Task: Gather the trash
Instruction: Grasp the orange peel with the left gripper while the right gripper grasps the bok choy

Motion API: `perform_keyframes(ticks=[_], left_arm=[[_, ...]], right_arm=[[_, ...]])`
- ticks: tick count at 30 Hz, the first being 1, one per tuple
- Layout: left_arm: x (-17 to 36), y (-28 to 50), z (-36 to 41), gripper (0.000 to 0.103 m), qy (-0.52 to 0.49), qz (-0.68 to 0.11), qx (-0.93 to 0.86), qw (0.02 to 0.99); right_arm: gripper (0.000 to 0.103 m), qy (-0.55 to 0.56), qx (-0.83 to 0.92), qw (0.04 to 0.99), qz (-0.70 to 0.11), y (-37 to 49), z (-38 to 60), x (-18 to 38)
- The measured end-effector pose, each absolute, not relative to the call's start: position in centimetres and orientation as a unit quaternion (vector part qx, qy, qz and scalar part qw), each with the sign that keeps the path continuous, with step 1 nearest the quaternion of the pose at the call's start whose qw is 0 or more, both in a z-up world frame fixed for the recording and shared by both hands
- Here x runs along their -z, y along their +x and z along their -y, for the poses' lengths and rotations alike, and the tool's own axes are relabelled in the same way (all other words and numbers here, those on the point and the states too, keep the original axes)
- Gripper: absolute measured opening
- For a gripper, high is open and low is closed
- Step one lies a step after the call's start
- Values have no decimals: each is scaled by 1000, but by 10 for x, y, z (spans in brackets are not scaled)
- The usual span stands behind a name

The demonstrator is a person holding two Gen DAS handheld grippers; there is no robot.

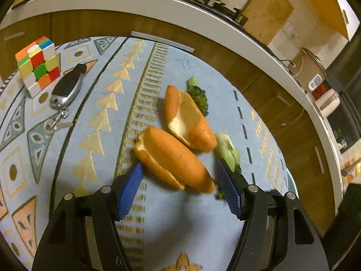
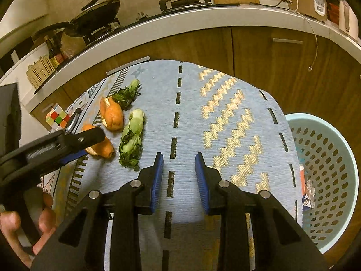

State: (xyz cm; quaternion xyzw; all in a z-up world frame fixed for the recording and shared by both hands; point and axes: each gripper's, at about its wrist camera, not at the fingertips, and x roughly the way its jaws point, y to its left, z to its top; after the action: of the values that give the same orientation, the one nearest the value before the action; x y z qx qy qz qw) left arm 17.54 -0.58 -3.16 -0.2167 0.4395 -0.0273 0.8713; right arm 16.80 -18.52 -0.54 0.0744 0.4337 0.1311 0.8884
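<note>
Two orange peels lie on the patterned blue cloth (image 1: 203,225). The near peel (image 1: 173,160) sits between the open blue fingers of my left gripper (image 1: 179,164); the far peel (image 1: 189,117) lies just beyond. A wilted green leaf (image 1: 226,149) lies by the right finger, a darker one (image 1: 199,97) further back. In the right wrist view the peels (image 2: 111,113) (image 2: 102,150) and the greens (image 2: 133,135) (image 2: 126,94) lie at the left. My right gripper (image 2: 179,158) is open and empty over bare cloth (image 2: 225,117).
A Rubik's cube (image 1: 38,64) and a car key with a ring (image 1: 65,88) lie at the cloth's far left. A pale green perforated bin (image 2: 327,176) with some trash stands at the right of the table. A kitchen counter (image 2: 180,20) with pans runs behind.
</note>
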Motion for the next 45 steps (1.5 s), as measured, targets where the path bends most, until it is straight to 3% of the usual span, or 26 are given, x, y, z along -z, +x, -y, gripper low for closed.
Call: perform_keyframes(ticks=[7,10,11,17,29,35,39,45], left_arm=[[31,184,19,53,-144,-433,11,890],[31,182,18,46,-141,-429,18,892],[31,181,17,37,-143,-430,26,891],[30,176,6,28,-157,-435,49,885],[23,162,-18,26,-173,-421,57,888],[24,161,-20,26,-178,-420,66,887],[22,159,-15,26,-174,-415,76,890],[13,155,-3,26,-162,-405,95,895]], right_arm=[[26,83,-138,885,-437,171,188,7],[26,82,-136,885,-438,171,187,7],[26,79,-136,885,-438,171,187,7],[26,85,-154,877,-447,177,177,3],[26,53,-182,870,-455,200,128,0],[32,24,-175,866,-469,211,108,11],[20,10,-167,869,-466,211,106,12],[19,60,-164,866,-468,207,132,12]])
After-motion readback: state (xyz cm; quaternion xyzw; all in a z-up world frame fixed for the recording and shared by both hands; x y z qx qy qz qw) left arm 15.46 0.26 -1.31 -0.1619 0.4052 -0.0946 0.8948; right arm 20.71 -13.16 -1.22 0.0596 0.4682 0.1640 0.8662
